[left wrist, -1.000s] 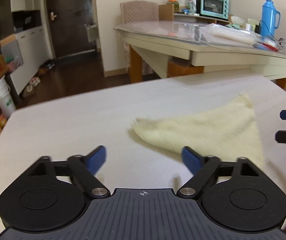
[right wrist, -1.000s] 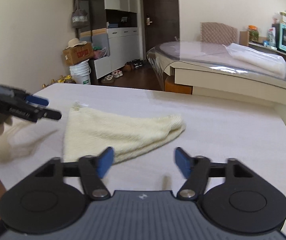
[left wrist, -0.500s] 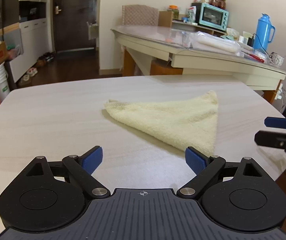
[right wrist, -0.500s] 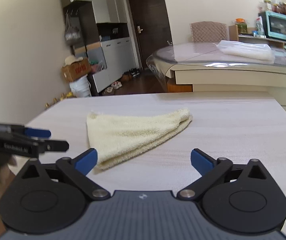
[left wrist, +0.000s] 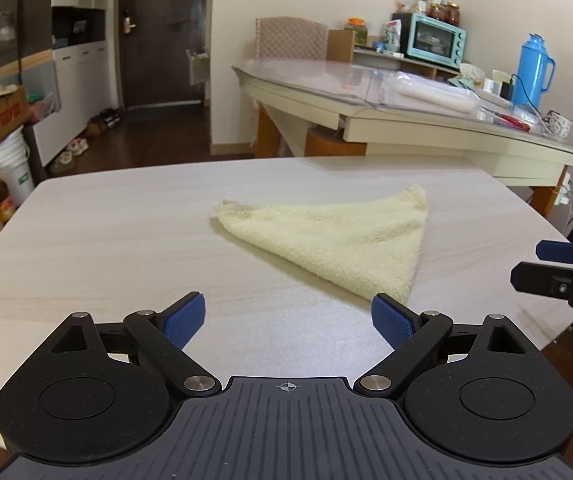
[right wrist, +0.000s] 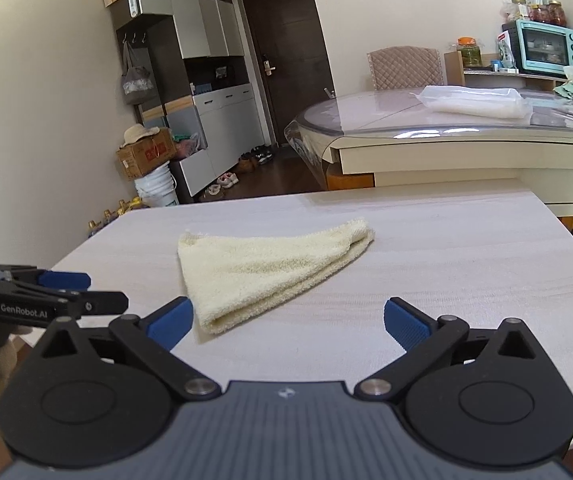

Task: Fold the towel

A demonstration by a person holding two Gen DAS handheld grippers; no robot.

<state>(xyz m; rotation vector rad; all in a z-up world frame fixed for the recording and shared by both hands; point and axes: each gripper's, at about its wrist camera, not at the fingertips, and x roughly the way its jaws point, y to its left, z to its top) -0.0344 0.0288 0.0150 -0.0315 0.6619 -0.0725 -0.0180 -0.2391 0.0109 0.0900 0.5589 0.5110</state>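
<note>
A pale yellow towel (left wrist: 338,240) lies folded into a triangle on the light wooden table (left wrist: 106,248); it also shows in the right wrist view (right wrist: 262,268). My left gripper (left wrist: 288,318) is open and empty, held above the table just short of the towel's near corner. My right gripper (right wrist: 286,320) is open and empty, also short of the towel. Each gripper shows in the other's view: the right one at the right edge (left wrist: 558,268), the left one at the left edge (right wrist: 66,300).
A glass-topped dining table (left wrist: 386,92) stands behind, with a bagged roll (left wrist: 430,94), a blue thermos (left wrist: 532,68) and a teal oven (left wrist: 434,40). Cabinets, a cardboard box (right wrist: 146,156), a white bucket (right wrist: 156,192) and shoes lie at the left wall.
Both grippers have drawn back and risen from the towel, and their jaws have opened wider. The towel lies still on the table.
</note>
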